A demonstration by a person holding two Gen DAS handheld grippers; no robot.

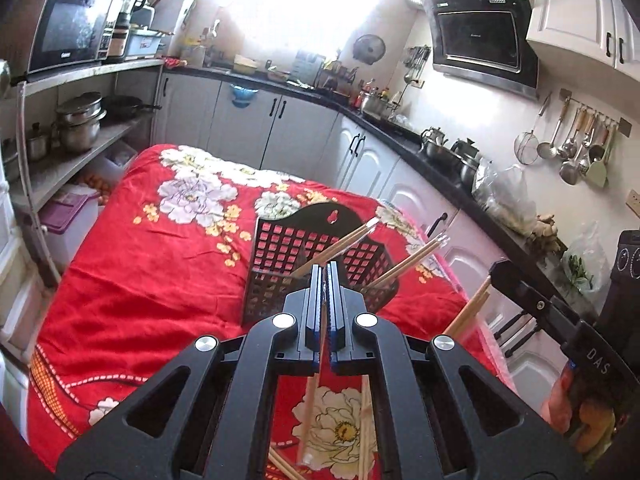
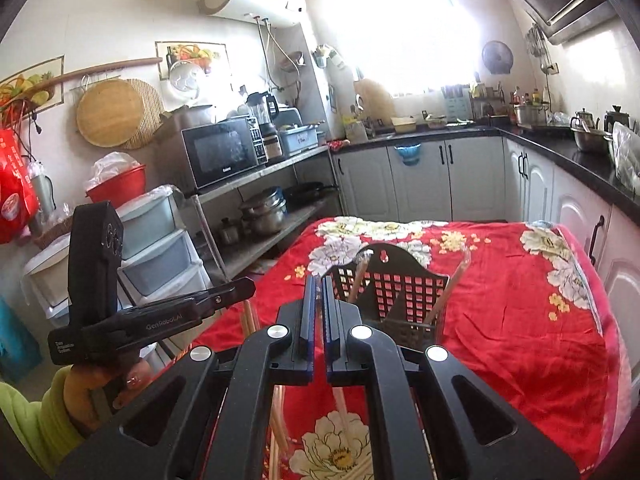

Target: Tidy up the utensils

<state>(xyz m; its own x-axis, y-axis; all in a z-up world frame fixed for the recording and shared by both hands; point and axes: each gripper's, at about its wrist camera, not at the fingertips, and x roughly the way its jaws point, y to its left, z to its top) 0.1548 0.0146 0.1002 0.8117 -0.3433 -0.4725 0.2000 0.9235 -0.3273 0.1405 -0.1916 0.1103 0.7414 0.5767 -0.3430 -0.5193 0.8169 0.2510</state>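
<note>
Left gripper [image 1: 324, 266] had its jaws nearly together, pinching a chopstick [image 1: 310, 412]. The stick ran between the blue pads and showed below the jaws, over the white flower on the red cloth [image 1: 140, 264].

Right gripper [image 2: 319, 280] was also narrow, clamped on a clear-wrapped chopstick [image 2: 345, 412]. It passed through the small gap between the jaws and continued under the gripper body.

From the left wrist camera, the right gripper [image 1: 516, 280] showed at the right edge with chopsticks [image 1: 470, 312] sticking out near its tip. From the right wrist camera, the left gripper [image 2: 236, 290] sat at the left, held by a hand [image 2: 100, 388] in a yellow-green sleeve [image 2: 28, 420], a chopstick end just below its tip.

The black lattice basket [image 1: 280, 256] stood upright on the cloth, just ahead of both grippers. Chopsticks [image 1: 416, 258] were already in it, leaning out to the right in the left view. In the right view, two wrapped ones [image 2: 450, 286] leaned in separate compartments. More chopsticks [image 1: 365, 432] lay loose on the cloth under the left gripper, near the table edge.

Background: microwave [image 2: 222, 152] on a metal shelf [image 2: 256, 176], pots below, white cabinets [image 2: 420, 176], black counter [image 2: 560, 152].
</note>
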